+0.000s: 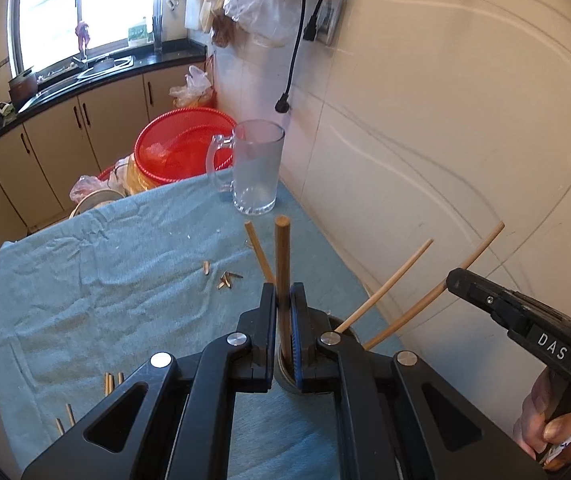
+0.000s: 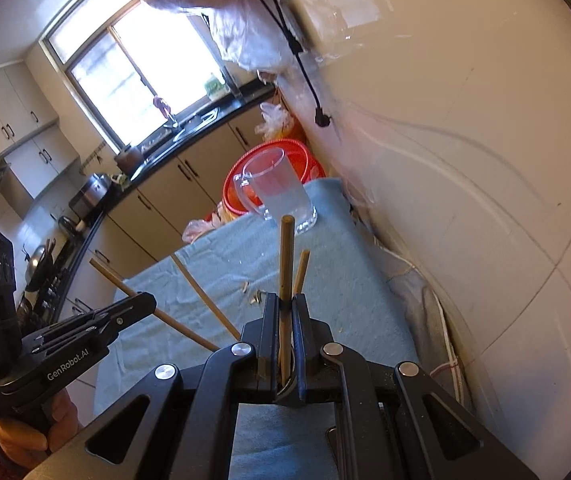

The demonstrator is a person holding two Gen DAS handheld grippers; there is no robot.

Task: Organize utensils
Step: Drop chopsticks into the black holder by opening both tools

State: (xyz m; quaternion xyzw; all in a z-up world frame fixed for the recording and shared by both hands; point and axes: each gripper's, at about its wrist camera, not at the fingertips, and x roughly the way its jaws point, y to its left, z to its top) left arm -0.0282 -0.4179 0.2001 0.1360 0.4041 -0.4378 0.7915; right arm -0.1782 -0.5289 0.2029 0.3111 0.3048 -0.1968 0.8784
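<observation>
Jaws of my left gripper [image 1: 283, 312] and right gripper [image 2: 285, 320] each clamp an upright chopstick [image 1: 282, 264] over the holder [image 1: 285, 376]; glass mug [image 1: 254, 168] stands beyond on the desk [image 1: 105, 280].

Glass mug [image 1: 254, 168] standing far on teal cloth [image 1: 85, 280]; red basket [image 1: 183, 148] sitting beyond; black cable [image 1: 295, 40] hanging on wall.

At the lower centre of the frame the left gripper [image 1: 284, 320] was clamped on an upright chopstick [image 1: 283, 264] standing in a round holder [image 1: 285, 376]. A glass mug [image 1: 255, 168] stood above it on the teal cloth [image 1: 105, 280]. The right gripper [image 1: 457, 280] entered from the right edge, touching a leaning chopstick [image 1: 437, 292].
</observation>
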